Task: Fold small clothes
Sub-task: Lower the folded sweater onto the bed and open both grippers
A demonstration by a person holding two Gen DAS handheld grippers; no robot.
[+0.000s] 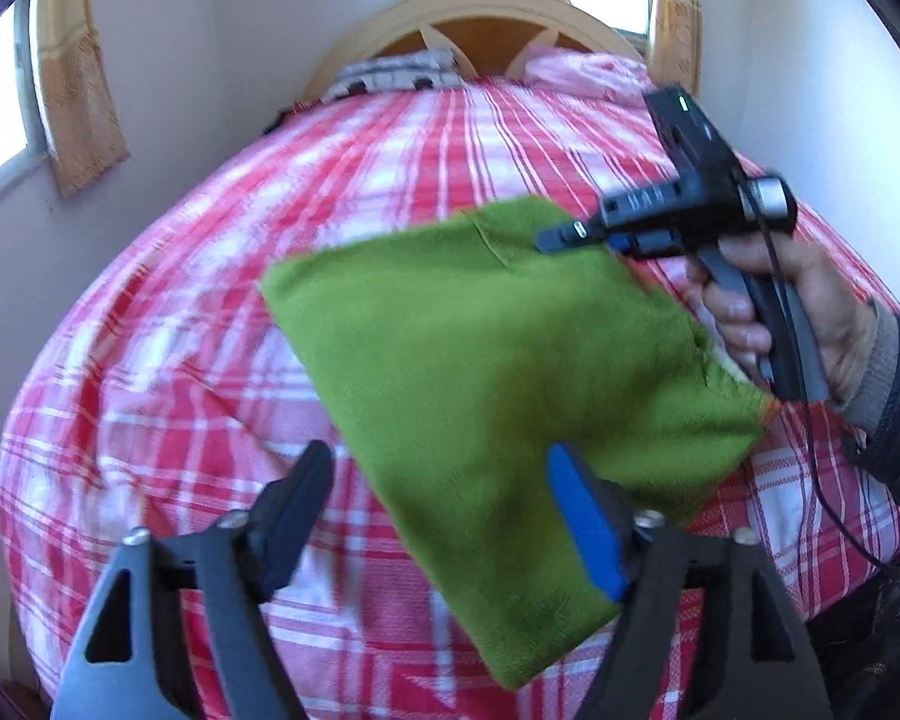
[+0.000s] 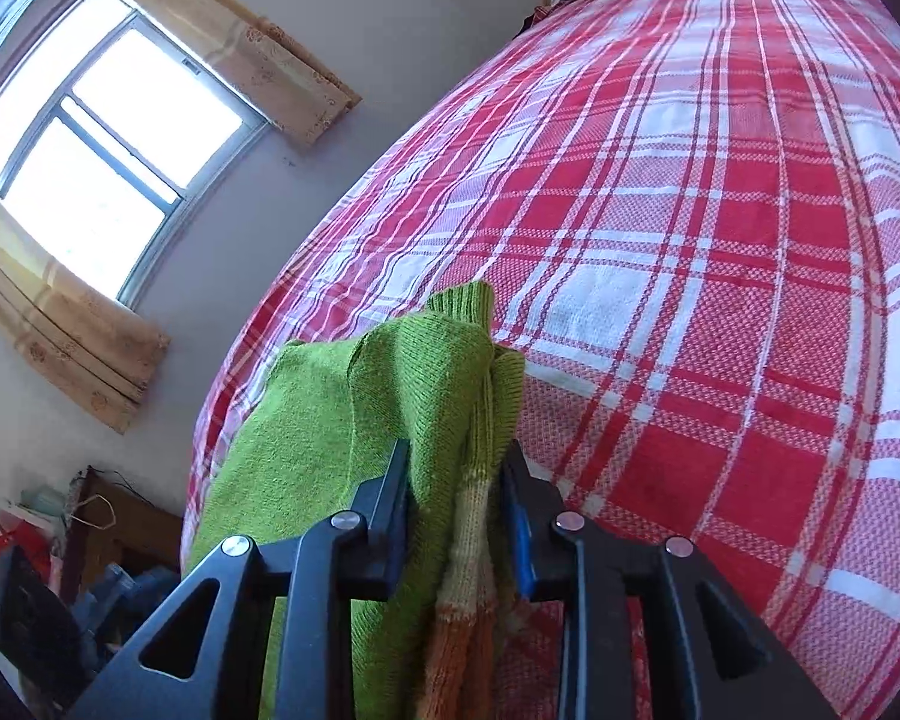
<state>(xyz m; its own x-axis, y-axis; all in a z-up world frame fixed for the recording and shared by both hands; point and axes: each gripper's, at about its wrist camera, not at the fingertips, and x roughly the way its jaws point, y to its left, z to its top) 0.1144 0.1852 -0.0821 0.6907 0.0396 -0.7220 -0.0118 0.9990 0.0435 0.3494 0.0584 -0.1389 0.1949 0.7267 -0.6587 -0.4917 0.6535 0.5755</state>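
The right gripper point(image 2: 456, 474) pinches a bunched edge of the green knitted sweater point(image 1: 480, 360), holding it up over the red plaid bed point(image 1: 210, 300) so the cloth hangs free. The left gripper point(image 1: 444, 504) stands wide open, its pads clear of the knit, probably so that it can take a fresh hold for the next fold.
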